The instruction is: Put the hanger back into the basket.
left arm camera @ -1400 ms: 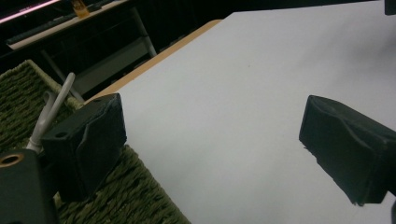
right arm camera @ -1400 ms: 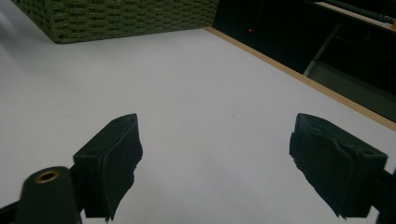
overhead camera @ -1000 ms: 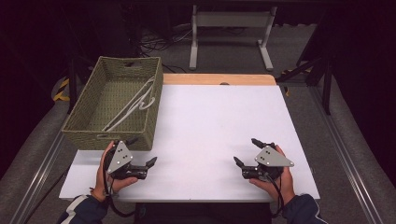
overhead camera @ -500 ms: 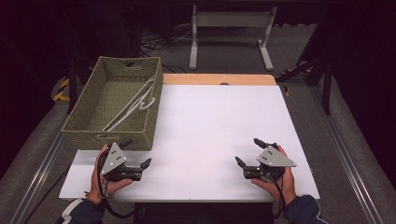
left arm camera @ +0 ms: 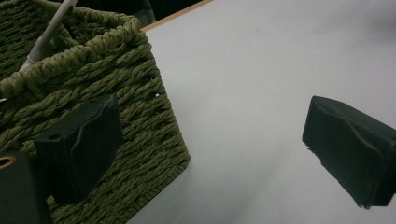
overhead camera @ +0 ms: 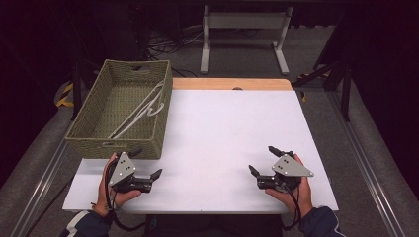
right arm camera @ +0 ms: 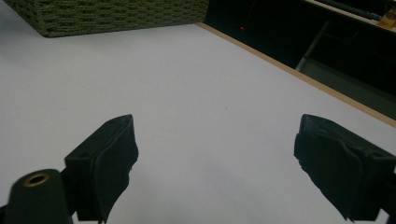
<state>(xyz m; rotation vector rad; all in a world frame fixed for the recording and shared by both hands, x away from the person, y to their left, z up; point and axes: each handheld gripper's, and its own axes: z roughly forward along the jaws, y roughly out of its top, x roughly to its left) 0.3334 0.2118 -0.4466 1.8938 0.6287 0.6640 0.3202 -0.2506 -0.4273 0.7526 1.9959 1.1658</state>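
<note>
two open grippers rest low on a white table beside a woven basket.

the left gripper, jaws apart, sits at 7 o'clock, just by the green basket's near corner; white hangers lie inside. the right gripper, jaws spread on nothing, sits at 5 o'clock on the table.

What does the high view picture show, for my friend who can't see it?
Two hands hold open grippers, the left gripper and right gripper, low over a white table. A green woven basket at its left holds white hangers.
</note>
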